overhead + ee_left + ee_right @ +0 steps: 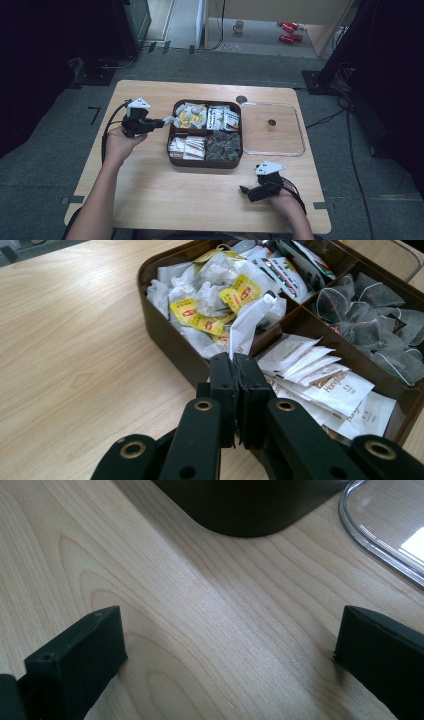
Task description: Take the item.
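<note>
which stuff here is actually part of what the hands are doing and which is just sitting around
In use:
- left gripper, fingers shut on a white sachet
- brown compartment box of tea bags and sachets
- clear lid, off the box, lying to its right

Lying about:
- right gripper, open, resting on the table
- mug and red items on the floor

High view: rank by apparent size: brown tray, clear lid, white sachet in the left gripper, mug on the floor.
1. Brown tray and clear lid: near equal in footprint, too close to rank.
2. Mug and white sachet: both tiny; the mug is much farther off, so unsure.
</note>
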Motion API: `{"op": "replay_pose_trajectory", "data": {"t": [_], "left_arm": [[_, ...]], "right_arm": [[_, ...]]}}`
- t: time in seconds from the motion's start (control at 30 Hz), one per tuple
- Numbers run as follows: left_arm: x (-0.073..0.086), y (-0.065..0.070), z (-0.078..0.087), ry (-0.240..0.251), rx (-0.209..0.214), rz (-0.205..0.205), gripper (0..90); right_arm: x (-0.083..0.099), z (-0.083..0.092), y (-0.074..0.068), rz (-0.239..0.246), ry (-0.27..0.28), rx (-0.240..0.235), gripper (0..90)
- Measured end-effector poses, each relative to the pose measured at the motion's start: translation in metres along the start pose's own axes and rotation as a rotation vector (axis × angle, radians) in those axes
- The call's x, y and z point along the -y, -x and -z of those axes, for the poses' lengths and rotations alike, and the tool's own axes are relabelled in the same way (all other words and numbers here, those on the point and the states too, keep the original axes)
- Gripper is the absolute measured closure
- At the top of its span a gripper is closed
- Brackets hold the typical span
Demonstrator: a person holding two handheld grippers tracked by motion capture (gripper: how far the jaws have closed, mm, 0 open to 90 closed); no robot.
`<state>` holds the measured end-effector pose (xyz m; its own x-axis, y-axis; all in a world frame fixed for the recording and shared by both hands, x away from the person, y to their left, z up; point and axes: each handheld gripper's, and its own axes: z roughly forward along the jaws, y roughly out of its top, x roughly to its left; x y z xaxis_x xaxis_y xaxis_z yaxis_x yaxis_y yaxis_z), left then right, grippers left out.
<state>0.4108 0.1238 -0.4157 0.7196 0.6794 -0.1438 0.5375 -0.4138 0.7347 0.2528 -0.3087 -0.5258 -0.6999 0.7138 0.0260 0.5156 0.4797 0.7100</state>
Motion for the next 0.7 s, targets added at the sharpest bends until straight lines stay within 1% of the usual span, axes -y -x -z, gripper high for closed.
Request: {"op": "replay_pose_trajectory", "data": {"t": [0.07,0.13,0.27,0.5,0.7], "left_arm": [[0.002,-0.003,0.002,0.002,-0.008,0.003,88.5],[0.004,-0.005,0.003,0.006,-0.013,0.016,88.5],[0.008,-0.011,0.002,-0.004,-0.032,0.023,88.5],[0.019,-0.024,-0.002,-0.028,-0.058,0.052,88.5],[0.026,-0.034,-0.011,-0.061,-0.071,0.076,88.5]], "right_arm": [[0.000,0.000,0.000,0.001,0.000,0.000,0.0],[0.000,0.000,0.000,0.001,0.000,0.000,0.0],[0.000,0.000,0.000,0.001,0.000,0.000,0.0],[0.000,0.000,0.000,0.001,0.000,-0.001,0.0],[0.000,0.000,0.000,0.001,0.001,0.000,0.0]]}}
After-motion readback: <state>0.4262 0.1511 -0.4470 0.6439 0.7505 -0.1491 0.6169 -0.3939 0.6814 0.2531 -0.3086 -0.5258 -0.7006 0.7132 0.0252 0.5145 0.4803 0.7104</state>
